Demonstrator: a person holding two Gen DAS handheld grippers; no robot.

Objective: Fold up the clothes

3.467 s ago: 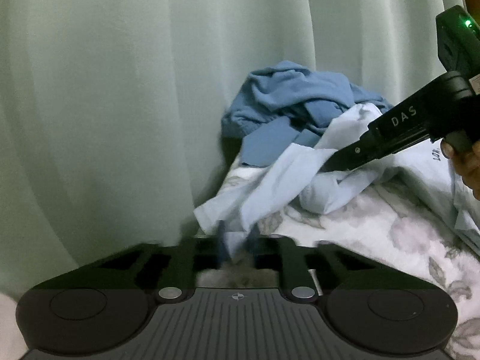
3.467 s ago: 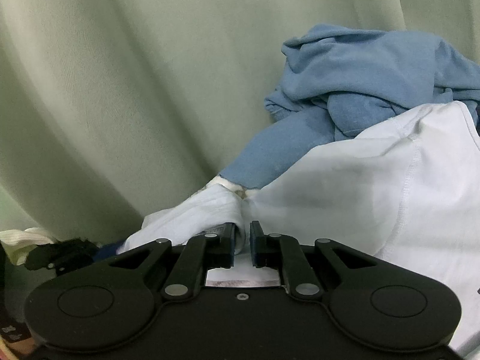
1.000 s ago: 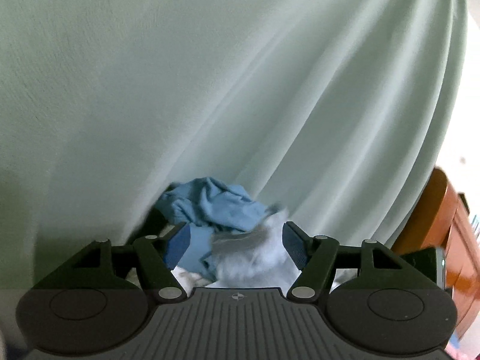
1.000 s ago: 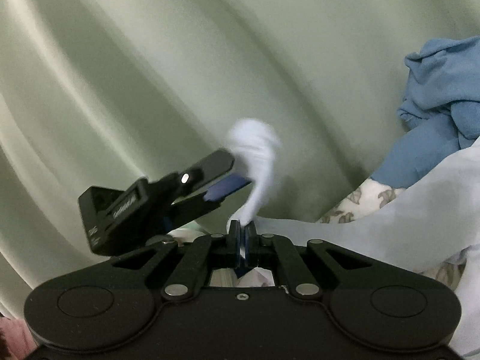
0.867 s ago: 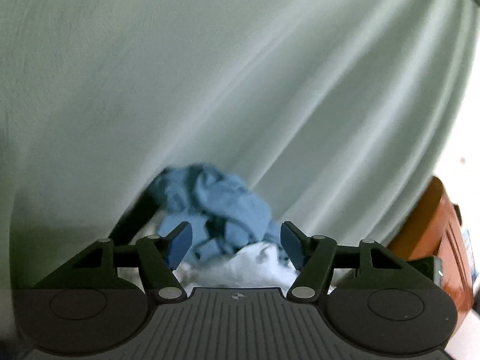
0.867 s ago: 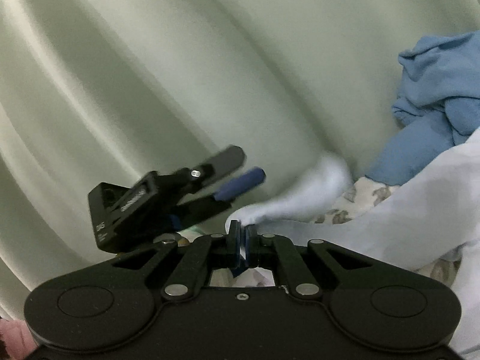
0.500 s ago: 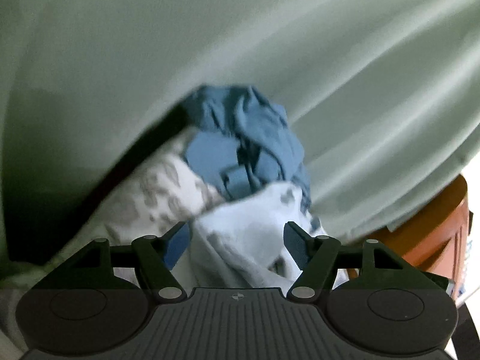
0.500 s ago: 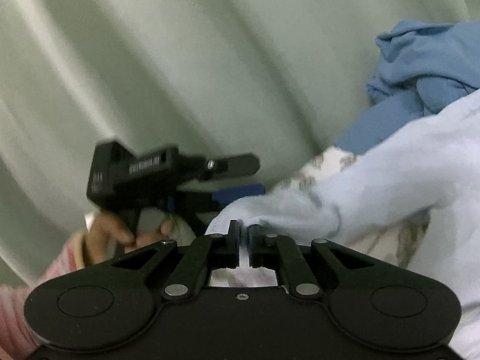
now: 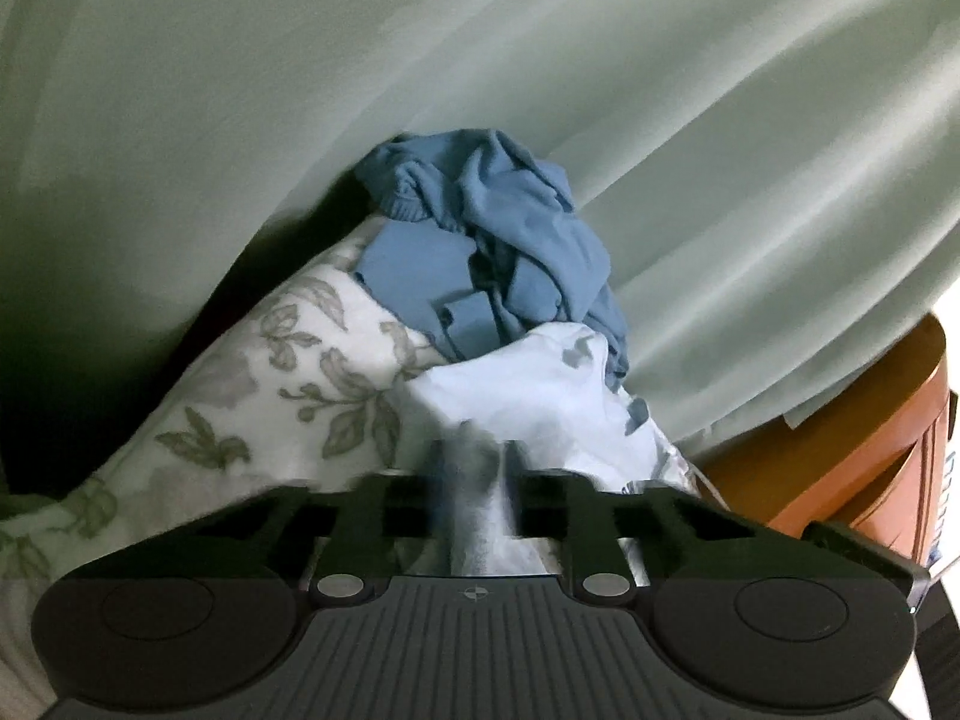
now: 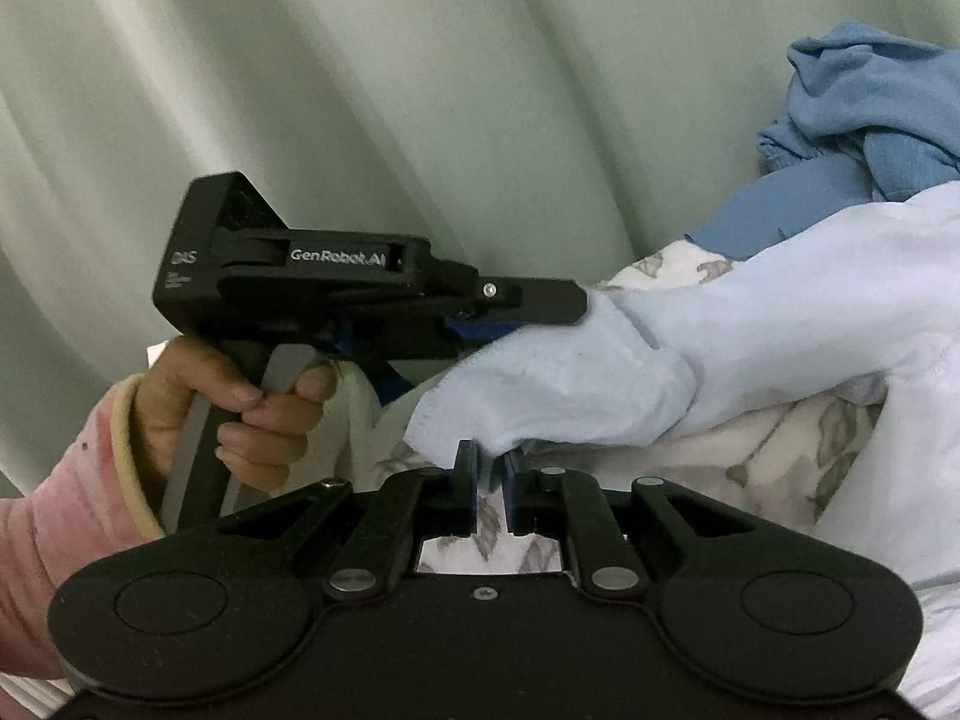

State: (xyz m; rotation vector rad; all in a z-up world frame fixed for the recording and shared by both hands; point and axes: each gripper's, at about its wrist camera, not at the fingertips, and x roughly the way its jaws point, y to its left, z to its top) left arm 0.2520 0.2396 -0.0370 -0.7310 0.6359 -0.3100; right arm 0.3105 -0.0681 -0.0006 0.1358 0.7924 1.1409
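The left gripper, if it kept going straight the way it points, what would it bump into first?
Probably the pale blue shirt right in front of the left gripper; the crumpled darker blue garment is behind that. Depth is hard to judge.

Left tongs [image 9: 474, 468]; right tongs [image 10: 491, 465]; both clamped

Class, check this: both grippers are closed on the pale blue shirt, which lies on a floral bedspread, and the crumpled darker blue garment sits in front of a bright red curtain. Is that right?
Not quite. The curtain is pale green, not red, as the right wrist view shows. The rest holds: the left gripper and right gripper pinch the pale blue shirt on the floral bedspread, with the darker blue garment behind.
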